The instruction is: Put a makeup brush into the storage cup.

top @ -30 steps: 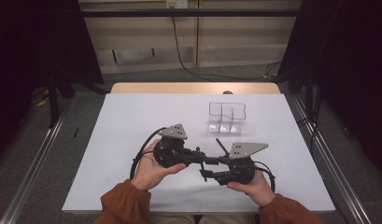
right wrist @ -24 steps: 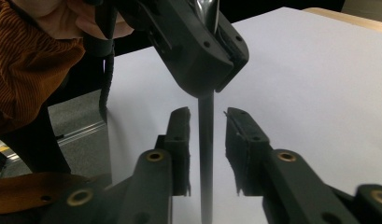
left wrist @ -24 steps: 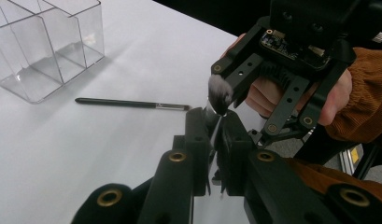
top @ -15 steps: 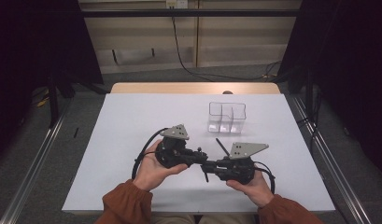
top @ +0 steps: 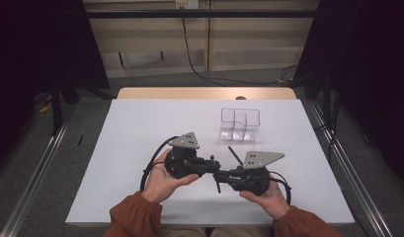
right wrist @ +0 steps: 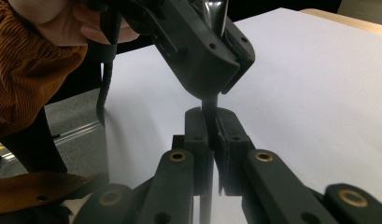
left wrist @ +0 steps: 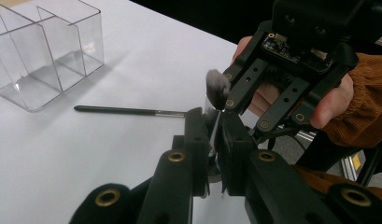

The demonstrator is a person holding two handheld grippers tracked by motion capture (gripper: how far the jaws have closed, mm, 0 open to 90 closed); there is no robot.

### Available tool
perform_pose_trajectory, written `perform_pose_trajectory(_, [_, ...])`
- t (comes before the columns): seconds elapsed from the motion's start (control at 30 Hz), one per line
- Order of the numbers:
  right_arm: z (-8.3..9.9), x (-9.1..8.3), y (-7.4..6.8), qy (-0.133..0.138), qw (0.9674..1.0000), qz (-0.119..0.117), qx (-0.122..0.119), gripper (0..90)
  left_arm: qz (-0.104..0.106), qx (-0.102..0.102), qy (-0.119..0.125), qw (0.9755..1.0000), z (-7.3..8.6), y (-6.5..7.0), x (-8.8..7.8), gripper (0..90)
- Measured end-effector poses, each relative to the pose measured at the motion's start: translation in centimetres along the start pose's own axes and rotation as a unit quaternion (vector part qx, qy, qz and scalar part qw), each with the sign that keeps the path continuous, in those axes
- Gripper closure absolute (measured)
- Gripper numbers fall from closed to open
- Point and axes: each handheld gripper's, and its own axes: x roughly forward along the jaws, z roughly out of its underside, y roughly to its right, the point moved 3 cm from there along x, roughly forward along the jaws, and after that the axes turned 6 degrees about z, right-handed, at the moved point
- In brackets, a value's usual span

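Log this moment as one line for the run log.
left gripper: shut on makeup brush | right gripper: just closed on same brush | second brush: lying on table | clear organizer: empty

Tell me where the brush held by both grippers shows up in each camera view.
High view: the held brush, low centre, above the white table cover.
Left gripper view: centre, fluffy head above the left gripper, which clamps its ferrule.
Right gripper view: centre, dark handle clamped by the right gripper.
Shared landmark: the white table cover.
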Motion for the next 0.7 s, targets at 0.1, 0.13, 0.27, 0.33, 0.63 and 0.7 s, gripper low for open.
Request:
perform_pose_trajectory(0.1, [-0.02,-0.04,0.04,0.0,1.0,0.001,0.0,84.0,-0.005,0.005,0.005,1.0,0.05,-0.03,0.03,79.3])
perform_pose_trajectory(0.13, [-0.02,-0.05,0.04,0.0,1.0,0.002,0.0,84.0,-0.008,0.003,0.004,1.0,0.06,-0.07,0.05,73.4])
perform_pose_trajectory(0.27, [-0.02,-0.1,0.1,0.0,1.0,0.003,0.003,84.0,-0.009,0.001,0.011,0.9999,0.22,-0.13,0.08,71.1])
perform_pose_trajectory(0.33, [0.01,-0.11,0.14,-0.001,1.0,0.004,0.003,84.0,-0.012,0.002,0.016,0.9998,0.29,-0.15,0.02,66.3])
perform_pose_trajectory(0.63, [0.02,-0.24,0.37,0.002,0.9999,0.009,0.007,83.9,-0.031,-0.003,0.034,0.9989,0.74,-0.38,-0.52,42.6])
perform_pose_trajectory(0.7, [0.0,-0.25,0.42,0.003,0.9999,0.01,0.007,83.9,-0.036,-0.006,0.037,0.9986,0.86,-0.47,-0.65,38.0])
